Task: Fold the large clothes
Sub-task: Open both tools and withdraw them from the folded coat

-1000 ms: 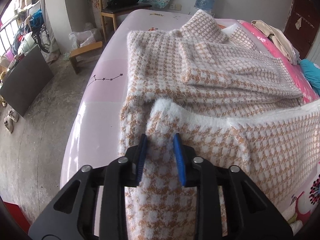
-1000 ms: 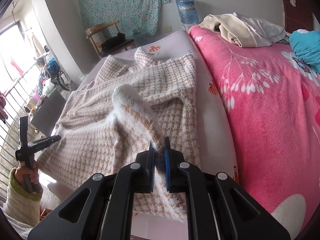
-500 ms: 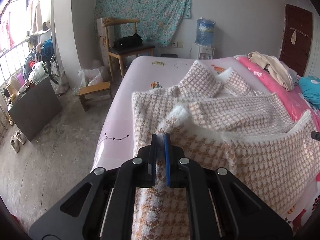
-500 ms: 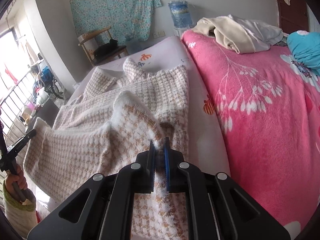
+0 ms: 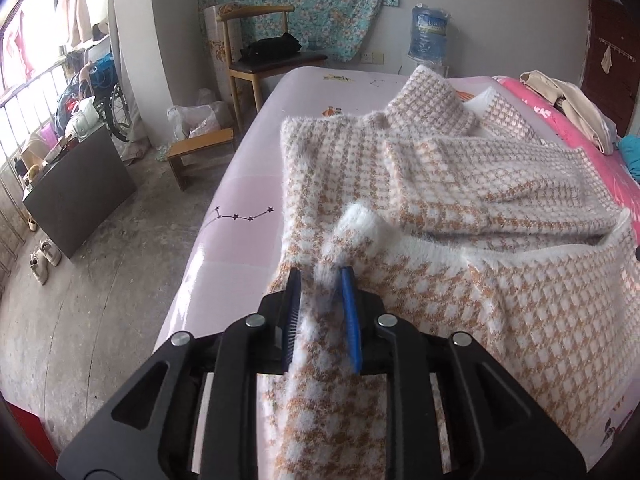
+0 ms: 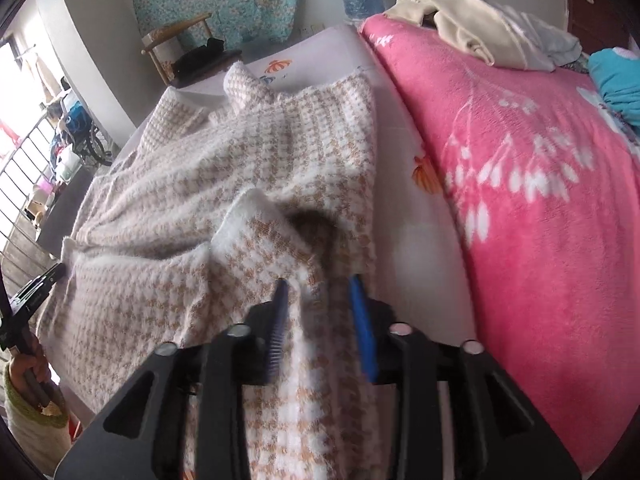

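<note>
Our left gripper [image 5: 321, 277], low in its frame's center, is opening with fuzzy houndstooth sweater [image 5: 460, 208] hem between its jaws; the sweater spreads rightward across the bed [image 5: 240, 200]. Our right gripper [image 6: 318, 284] is opening too, knit lying loose between.

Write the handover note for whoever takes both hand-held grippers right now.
Left hand-held gripper: jaws opening, sweater hem between the pads, no longer pinched.
Right hand-held gripper: jaws opening, the other hem corner loose between them.
Sweater: lies on the bed, sleeves folded across the chest, bottom part brought up over the body and being let go, rumpled.
Other clothes are heaped on the pink blanket, untouched.
Done: sleeves in, bottom fold laid.
Left: pull both grippers clear, smooth the fold, probably fold once more, then take the next garment.
</note>
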`<state>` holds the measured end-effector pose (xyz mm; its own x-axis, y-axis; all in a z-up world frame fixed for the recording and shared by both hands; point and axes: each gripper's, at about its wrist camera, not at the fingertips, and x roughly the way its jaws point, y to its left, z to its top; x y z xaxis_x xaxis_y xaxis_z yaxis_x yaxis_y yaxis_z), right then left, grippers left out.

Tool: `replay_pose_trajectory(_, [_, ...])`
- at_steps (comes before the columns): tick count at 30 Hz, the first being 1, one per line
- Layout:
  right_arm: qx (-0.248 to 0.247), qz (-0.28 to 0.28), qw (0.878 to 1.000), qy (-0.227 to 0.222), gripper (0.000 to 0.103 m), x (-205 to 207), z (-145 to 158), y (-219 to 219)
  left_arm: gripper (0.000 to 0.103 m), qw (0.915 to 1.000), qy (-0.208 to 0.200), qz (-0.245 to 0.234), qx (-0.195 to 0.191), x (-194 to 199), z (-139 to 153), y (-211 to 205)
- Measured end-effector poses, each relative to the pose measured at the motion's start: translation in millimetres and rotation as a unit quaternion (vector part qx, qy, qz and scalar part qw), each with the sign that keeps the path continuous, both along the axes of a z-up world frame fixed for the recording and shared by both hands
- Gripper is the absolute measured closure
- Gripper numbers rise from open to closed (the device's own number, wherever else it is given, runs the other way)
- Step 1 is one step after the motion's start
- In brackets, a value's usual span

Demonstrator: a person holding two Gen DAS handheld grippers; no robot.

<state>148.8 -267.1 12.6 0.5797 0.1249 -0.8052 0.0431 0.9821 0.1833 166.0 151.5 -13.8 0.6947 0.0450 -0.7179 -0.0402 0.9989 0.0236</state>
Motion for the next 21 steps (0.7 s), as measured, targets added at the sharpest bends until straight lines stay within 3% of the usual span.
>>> replay_pose_trajectory(2, [-0.026, -0.008, 0.999, -0.035, 0.044, -18.3, 21.6, -1.0, 0.079, 0.9997, -0.021, -0.003, -0.01, -12.3, 14.6, 1.0])
replay_pose_trajectory(5, [0.01, 0.02, 0.998, -0.062, 0.044, -34.4, 40.3, 6.5, 0.079, 0.9954, -0.049, -0.054, -0.062, -30.8, 34.2, -9.2])
replay_pose_trajectory(7, [0.036, 0.066, 0.996, -0.055, 0.045, -32.3, 39.3, 28.6, 0.079, 0.9868, -0.035, -0.114, -0.109, -33.6, 35.2, -29.9])
replay_pose_trajectory(9, [0.031, 0.121, 0.991, -0.044, 0.053, -24.5, 30.4, 65.3, 0.079, 0.9771, -0.012, -0.166, -0.133, -31.7, 27.1, -57.7])
replay_pose_trajectory(12, [0.014, 0.179, 0.984, -0.009, 0.06, -4.2, 1.0, 114.0, 0.079, 0.9764, 0.04, -0.192, -0.089, -18.3, -3.8, -99.1])
replay_pose_trajectory(13, [0.009, 0.179, 0.984, 0.014, 0.06, 7.5, -15.6, 123.4, 0.077, 0.9788, 0.048, -0.183, -0.079, -12.3, -16.1, -103.6])
replay_pose_trajectory(14, [0.008, 0.17, 0.985, 0.018, 0.06, 14.9, -26.4, 126.1, 0.076, 0.9797, 0.031, -0.177, -0.089, -12.2, -18.1, -101.7])
replay_pose_trajectory(16, [0.028, 0.157, 0.987, 0.019, 0.068, 23.1, -24.6, 120.5, 0.077, 0.9812, 0.04, -0.161, -0.099, -7.5, -14.2, -95.5])
replay_pose_trajectory(18, [0.029, 0.134, 0.99, 0.015, 0.071, 16.1, -11.7, 111.5, 0.08, 0.9826, 0.023, -0.154, -0.101, -17.0, -2.3, -87.5])
replay_pose_trajectory(21, [0.023, 0.159, 0.987, -0.029, 0.071, -19.9, 14.6, 106.7, 0.079, 0.9717, -0.006, -0.208, -0.112, -44.8, 17.8, -86.5])
